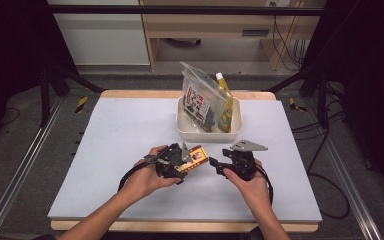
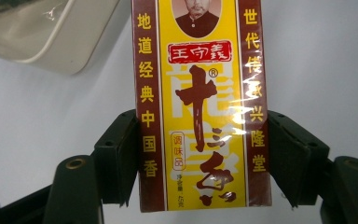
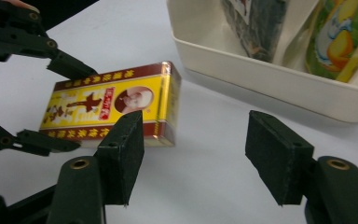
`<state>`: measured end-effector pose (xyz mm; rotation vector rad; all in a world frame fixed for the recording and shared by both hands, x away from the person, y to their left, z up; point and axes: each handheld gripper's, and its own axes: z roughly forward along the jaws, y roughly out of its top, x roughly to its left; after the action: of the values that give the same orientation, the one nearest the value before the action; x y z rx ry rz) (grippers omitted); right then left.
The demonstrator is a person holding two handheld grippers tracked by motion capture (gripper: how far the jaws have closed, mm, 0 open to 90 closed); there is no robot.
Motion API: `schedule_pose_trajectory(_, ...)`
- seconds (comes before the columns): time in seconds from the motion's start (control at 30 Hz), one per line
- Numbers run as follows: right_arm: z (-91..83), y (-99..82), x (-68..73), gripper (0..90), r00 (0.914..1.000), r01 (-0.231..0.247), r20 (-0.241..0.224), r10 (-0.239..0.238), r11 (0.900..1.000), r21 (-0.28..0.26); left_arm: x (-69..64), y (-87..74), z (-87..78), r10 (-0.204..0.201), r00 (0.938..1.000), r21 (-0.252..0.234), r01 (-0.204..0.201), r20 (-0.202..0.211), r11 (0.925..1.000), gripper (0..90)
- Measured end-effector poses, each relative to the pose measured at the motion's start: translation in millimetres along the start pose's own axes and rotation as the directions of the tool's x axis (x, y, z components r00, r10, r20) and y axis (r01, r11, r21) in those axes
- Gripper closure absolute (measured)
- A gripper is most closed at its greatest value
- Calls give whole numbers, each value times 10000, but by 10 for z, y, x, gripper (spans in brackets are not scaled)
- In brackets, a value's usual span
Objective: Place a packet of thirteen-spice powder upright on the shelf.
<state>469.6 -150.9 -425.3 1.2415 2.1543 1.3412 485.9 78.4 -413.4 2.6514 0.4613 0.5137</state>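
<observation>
A yellow and dark red box [image 1: 200, 154] with Chinese print is held just above the white table in front of the tub. My left gripper [image 1: 187, 161] is shut on it; in the left gripper view both pads press on the long sides of the box [image 2: 200, 116]. My right gripper [image 1: 215, 165] stands a little right of the box's free end, pointing at it. Its jaws [image 3: 196, 154] are open with nothing between them. In the right gripper view the box [image 3: 112, 105] lies left of that gap, with the left gripper's fingers [image 3: 70, 65] on its edges.
A cream plastic tub [image 1: 181, 125] stands just behind the grippers. It holds an upright clear bag [image 1: 200, 100] and a yellow-green bottle [image 1: 225, 100]. The tub's wall [image 3: 279, 88] is close to the right gripper's far side. The white board [image 1: 110, 150] spreads out to the left and right.
</observation>
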Motion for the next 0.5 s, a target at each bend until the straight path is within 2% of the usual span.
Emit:
schedule_pose_trajectory(0.1, 20, 48, 16, 348, 9998, 112, -151, -110, 9998, 178, -13, 26, 9, 120, 9999, -11, -120, 15, 9999, 321)
schedule_pose_trajectory(0.2, 93, 163, 28, 310, 9985, 121, -547, -92, 9986, 519, -9, 22, 9, 59, 10000, -263, -59, -19, 9996, 321)
schedule_pose_trajectory(0.23, 93, 163, 28, 310, 9985, 121, -547, -92, 9986, 519, -9, 22, 9, 59, 10000, -263, -59, -19, 9996, 321)
schedule_pose_trajectory(0.27, 141, 215, 29, 346, 9980, 256, -589, -220, 9978, 612, -8, 16, 10, 31, 10000, -290, -30, 19, 9996, 321)
schedule_pose_trajectory(0.33, 199, 258, 42, 347, 9983, 401, -452, -359, 9944, 977, -5, 13, 7, 29, 10000, -260, -29, 8, 9997, 321)
schedule_pose_trajectory(0.4, 225, 276, 48, 346, 9978, 562, -397, -523, 9929, 1050, -1, 4, 1, 16, 10000, -278, -17, -33, 9996, 321)
schedule_pose_trajectory(0.43, 272, 306, 41, 342, 9966, 524, -693, -447, 9922, 1130, -1, -1, -2, -22, 10000, -318, 21, -31, 9995, 321)
schedule_pose_trajectory(0.47, 272, 306, 41, 342, 9966, 524, -693, -447, 9922, 1130, -2, -5, -4, -34, 10000, -327, 33, -33, 9995, 321)
schedule_pose_trajectory(0.5, 309, 333, 47, 332, 9957, 525, -828, -416, 9895, 1350, -3, -9, -5, -24, 10000, -319, 23, -38, 9995, 321)
